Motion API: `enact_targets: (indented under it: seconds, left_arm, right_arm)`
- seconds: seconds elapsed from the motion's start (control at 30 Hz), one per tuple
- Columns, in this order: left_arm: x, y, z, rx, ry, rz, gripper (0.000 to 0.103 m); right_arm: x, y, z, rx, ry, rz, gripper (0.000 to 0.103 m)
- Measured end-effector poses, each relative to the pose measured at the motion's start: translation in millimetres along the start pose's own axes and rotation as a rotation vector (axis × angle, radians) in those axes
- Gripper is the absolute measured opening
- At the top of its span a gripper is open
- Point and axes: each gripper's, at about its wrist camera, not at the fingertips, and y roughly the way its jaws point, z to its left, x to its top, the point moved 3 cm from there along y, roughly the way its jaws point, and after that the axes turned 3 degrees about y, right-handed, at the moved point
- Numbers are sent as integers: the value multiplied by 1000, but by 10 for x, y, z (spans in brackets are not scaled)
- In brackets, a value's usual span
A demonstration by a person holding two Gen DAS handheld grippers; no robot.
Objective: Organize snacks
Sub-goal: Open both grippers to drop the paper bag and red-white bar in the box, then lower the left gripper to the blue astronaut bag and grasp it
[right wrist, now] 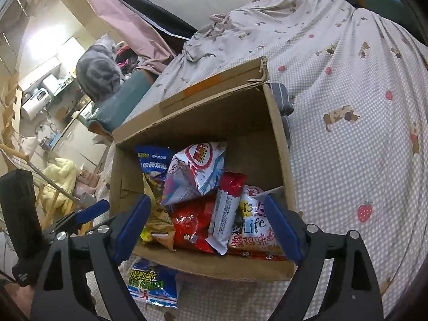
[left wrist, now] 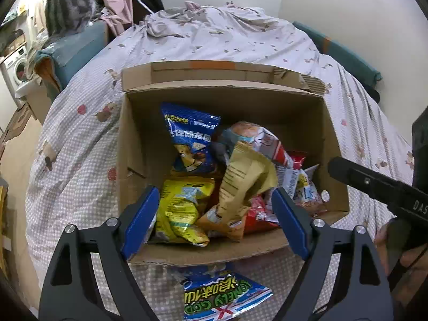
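An open cardboard box [left wrist: 222, 93] [right wrist: 279, 139] stands on the bed, with several snack bags piled inside. Among them are a blue bag [left wrist: 190, 139], a yellow bag [left wrist: 182, 208], a tan bag [left wrist: 246, 182], a white and red bag [right wrist: 195, 171] and a red bag [right wrist: 192, 222]. My left gripper [left wrist: 215, 191] hangs open over the box's near side, with nothing pressed between its blue pads. My right gripper [right wrist: 206, 199] is open above the box's right half, its pads touching no bag. A blue and white "Lonely God" bag [left wrist: 224, 297] [right wrist: 153, 283] lies on the sheet outside the box's near wall.
The box sits on a checked bed sheet [right wrist: 347, 160] that is rumpled at the far end. A grey cat [left wrist: 71, 2] [right wrist: 99, 72] sits on a teal ledge at the left. A striped cloth [right wrist: 281, 99] lies by the box's far right corner. A washing machine [left wrist: 16, 67] stands far left.
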Motion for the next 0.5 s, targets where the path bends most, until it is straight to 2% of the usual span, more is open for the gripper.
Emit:
enact_targets:
  seconds: [0.5]
  left_arm:
    - [-127,-120,151,21,-49,14,83]
  right_arm:
    - [-107,-137,7,-10,25,15,89]
